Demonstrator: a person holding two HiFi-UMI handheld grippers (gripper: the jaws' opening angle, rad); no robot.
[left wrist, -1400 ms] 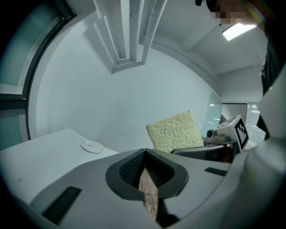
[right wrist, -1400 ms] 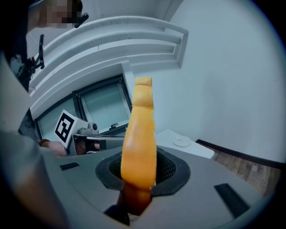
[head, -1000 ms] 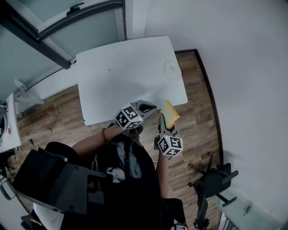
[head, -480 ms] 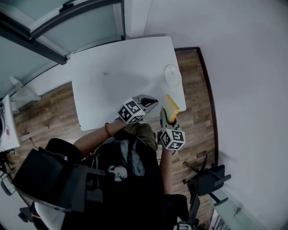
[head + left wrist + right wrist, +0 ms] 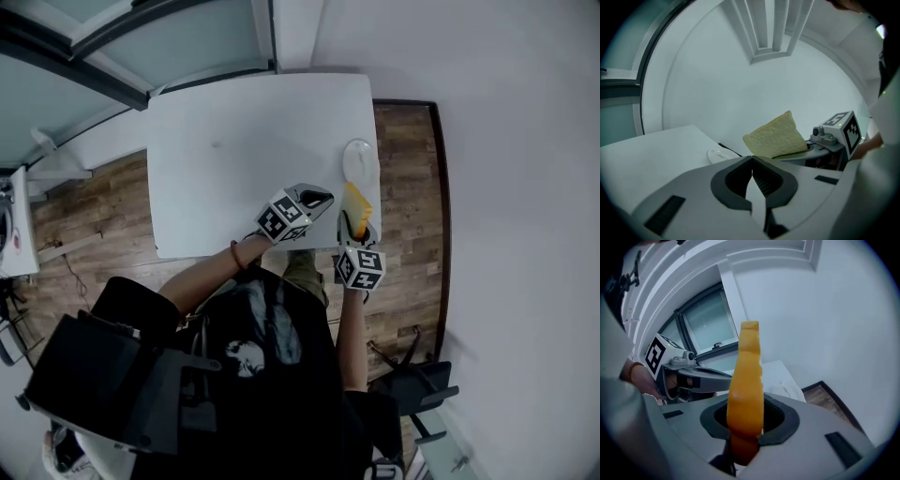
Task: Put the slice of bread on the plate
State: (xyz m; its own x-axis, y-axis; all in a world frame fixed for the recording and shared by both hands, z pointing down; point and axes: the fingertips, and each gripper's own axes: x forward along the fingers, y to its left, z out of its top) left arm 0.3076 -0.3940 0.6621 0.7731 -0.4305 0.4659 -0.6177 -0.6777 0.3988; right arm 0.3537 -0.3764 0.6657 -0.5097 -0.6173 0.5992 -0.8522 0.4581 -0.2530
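A slice of bread (image 5: 354,204) with an orange-brown crust stands upright on edge in my right gripper (image 5: 353,225), whose jaws are shut on its lower end. In the right gripper view the bread (image 5: 746,376) fills the middle, clamped between the pads. A small clear plate (image 5: 359,159) lies near the right edge of the white table (image 5: 234,178), just beyond the bread. My left gripper (image 5: 314,199) hovers to the left of the bread, jaws shut and empty (image 5: 751,158). From the left gripper view the bread (image 5: 776,138) and the plate (image 5: 719,153) lie ahead.
The table's near edge (image 5: 216,251) is under my wrists. Wood floor (image 5: 408,216) runs along the table's right side, with a white wall beyond. A dark chair (image 5: 412,389) stands behind me on the right.
Both grippers have moved forward and down over the table's near right corner, closer to the plate. The bread stays clamped in the right gripper.
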